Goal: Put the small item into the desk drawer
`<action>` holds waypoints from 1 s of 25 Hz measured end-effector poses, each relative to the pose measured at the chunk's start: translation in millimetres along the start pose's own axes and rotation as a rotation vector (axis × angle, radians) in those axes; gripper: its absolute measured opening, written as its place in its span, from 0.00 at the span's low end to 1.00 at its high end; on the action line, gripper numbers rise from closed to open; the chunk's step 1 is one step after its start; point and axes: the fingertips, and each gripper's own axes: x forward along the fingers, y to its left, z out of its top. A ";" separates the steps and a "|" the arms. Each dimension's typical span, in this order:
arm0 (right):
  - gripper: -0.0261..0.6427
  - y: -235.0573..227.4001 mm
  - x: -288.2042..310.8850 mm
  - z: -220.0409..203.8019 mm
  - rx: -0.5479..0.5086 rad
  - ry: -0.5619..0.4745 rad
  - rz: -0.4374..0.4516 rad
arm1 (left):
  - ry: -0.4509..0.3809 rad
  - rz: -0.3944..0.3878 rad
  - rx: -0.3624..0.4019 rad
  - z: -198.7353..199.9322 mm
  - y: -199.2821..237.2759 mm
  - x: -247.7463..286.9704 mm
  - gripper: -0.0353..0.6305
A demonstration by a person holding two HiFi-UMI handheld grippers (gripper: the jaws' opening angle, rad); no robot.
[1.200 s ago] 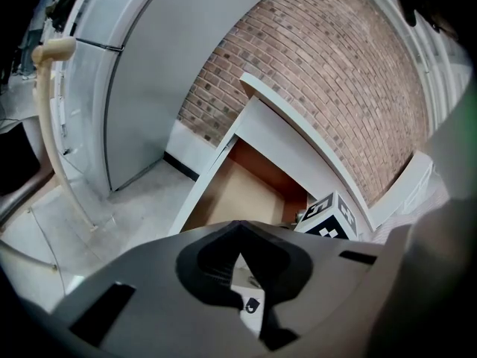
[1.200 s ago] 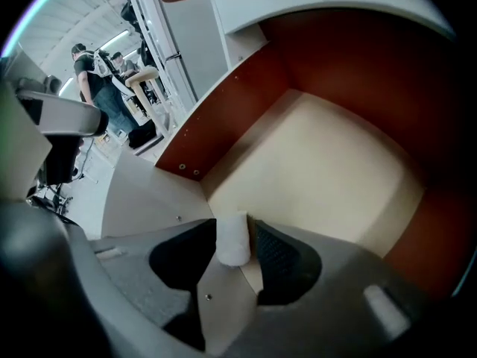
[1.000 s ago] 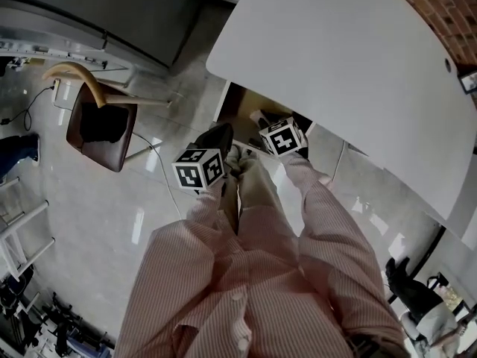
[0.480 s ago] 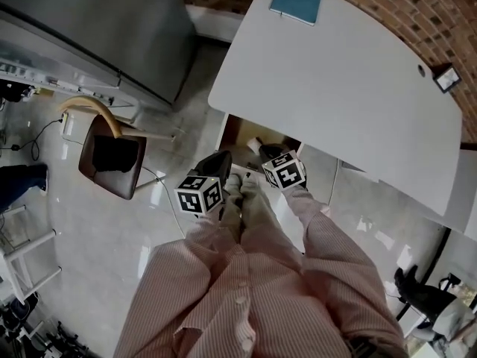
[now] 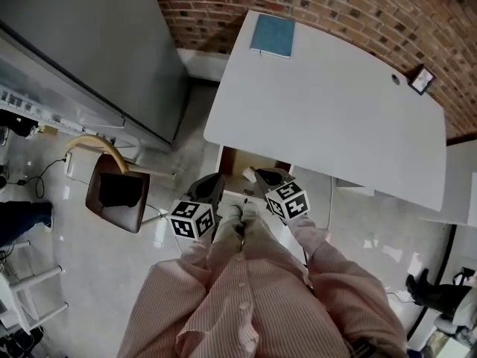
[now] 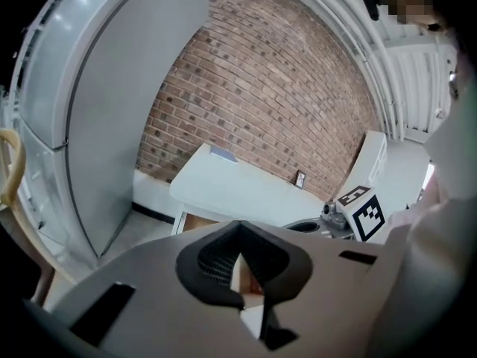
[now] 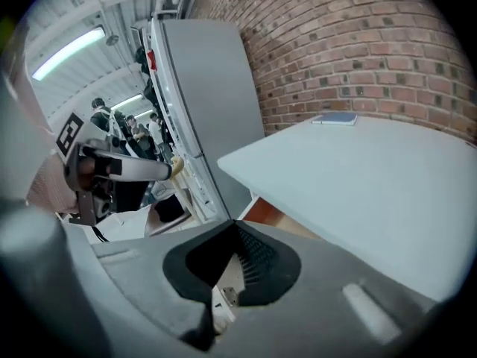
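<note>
White tabletop (image 5: 335, 118) by a brick wall (image 5: 313, 2): under its near edge the drawer (image 5: 231, 157) stands open with a small pale item (image 5: 249, 172) inside. Left claw (image 5: 209, 187) and right claw (image 5: 270, 176) hover close by, both closed and empty.

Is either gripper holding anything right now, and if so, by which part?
Nothing is held. The left gripper and the right gripper both have their jaws shut, with nothing between them.
</note>
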 end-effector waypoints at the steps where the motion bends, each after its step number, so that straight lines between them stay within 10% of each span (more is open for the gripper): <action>1: 0.05 3.4 -5.1 7.9 0.002 -0.026 0.004 | -0.011 -0.004 0.018 6.7 -1.4 -2.9 0.05; 25: 0.05 -22.8 -131.5 153.6 0.165 -0.590 -0.141 | -0.319 0.065 0.236 148.0 -13.8 -58.8 0.05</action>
